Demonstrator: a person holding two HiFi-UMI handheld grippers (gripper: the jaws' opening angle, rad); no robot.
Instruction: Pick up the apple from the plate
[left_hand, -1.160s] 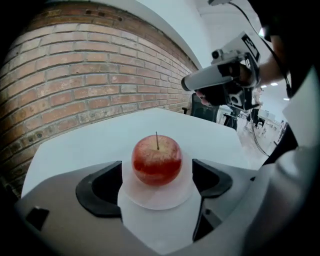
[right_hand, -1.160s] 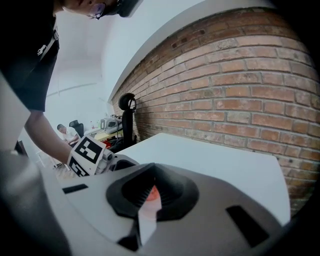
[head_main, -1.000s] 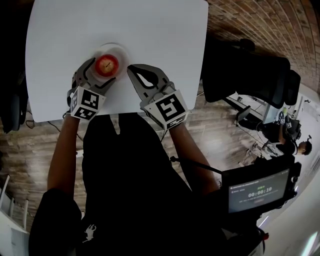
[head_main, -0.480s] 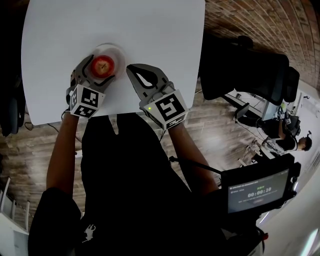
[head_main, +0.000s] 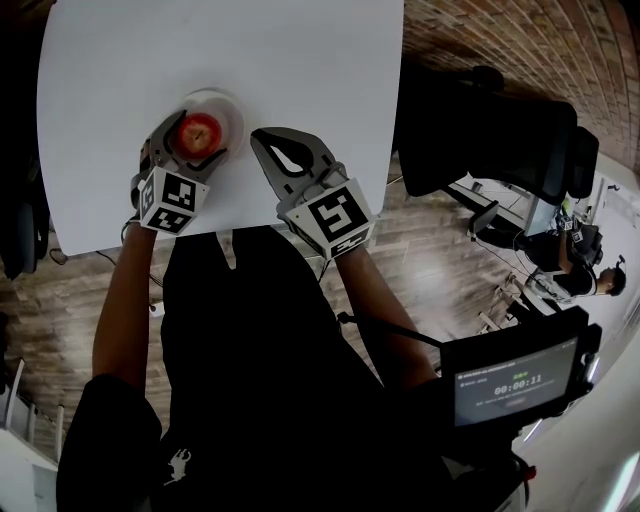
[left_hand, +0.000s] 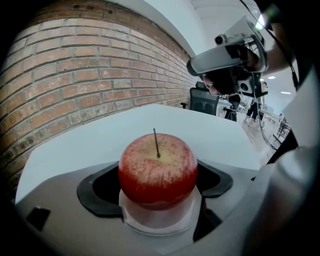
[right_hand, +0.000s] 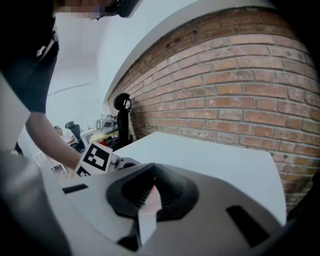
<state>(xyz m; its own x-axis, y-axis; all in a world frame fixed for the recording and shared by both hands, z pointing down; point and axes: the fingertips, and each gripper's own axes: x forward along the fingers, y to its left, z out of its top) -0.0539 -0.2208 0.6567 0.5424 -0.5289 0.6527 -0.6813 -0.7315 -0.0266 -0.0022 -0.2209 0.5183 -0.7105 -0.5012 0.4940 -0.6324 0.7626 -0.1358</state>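
Since a second ago the apple (left_hand: 157, 170) has drifted off the plate's (head_main: 228, 108) centre, back toward the left tool (head_main: 198, 138). That tool's jaws are closed against the fruit's two sides, stem up — seemingly to lift it clear of the rim just beneath. Beside it, the right tool (head_main: 262, 137) hangs over the desk (head_main: 250, 60) with its jaws all but together and nothing between them — apparently kept aside.

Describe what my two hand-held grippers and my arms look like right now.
The left hand-held gripper and right hand-held gripper are both grey moulded plastic, with black-lined jaws curving to a point. Each carries a white cube printed with black square markers at the wrist end. The person wears a black short-sleeved top; the forearms are bare.
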